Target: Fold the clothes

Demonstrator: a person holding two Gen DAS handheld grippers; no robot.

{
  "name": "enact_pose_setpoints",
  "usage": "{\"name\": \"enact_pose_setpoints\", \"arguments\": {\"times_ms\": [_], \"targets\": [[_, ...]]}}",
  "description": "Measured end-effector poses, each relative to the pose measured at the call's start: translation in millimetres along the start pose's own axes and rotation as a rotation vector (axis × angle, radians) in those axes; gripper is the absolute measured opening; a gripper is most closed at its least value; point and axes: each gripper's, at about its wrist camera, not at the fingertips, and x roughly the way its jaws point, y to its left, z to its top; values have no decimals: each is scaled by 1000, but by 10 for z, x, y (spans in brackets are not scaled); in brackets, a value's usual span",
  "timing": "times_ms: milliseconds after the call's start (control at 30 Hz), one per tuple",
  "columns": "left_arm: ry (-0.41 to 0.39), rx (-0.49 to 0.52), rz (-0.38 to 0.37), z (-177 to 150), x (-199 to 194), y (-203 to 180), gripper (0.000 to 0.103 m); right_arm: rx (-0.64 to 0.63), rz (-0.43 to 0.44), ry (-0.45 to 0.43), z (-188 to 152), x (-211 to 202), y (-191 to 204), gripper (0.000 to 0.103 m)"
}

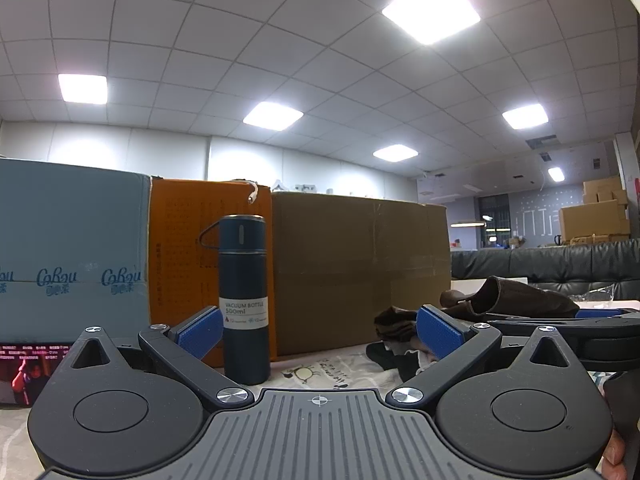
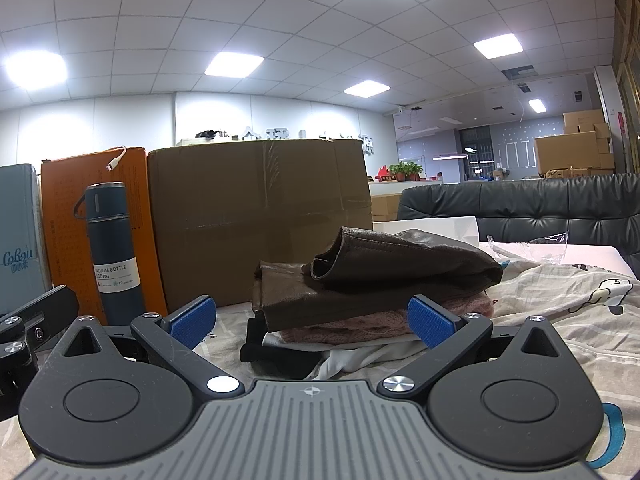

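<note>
Both grippers, left gripper [image 1: 319, 334] and right gripper [image 2: 312, 320], rest low with jaws spread wide, holding nothing. Stack of folded clothes [image 2: 372, 292], brown garment uppermost, lies mid-table before the cardboard box [image 2: 260, 220]; vacuum bottle [image 1: 244, 300] stands left.

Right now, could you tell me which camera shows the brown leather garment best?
The right wrist view: the brown leather garment lies centred, topping a clothes pile. The left wrist view catches it only off right, behind the other gripper.
</note>
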Motion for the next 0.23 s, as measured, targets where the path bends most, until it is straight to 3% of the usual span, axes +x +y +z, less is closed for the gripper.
{"name": "enact_pose_setpoints", "arguments": {"times_ms": [233], "targets": [[2, -3, -1, 3, 3, -1, 103, -2, 3, 2, 1, -3, 7, 103]]}}
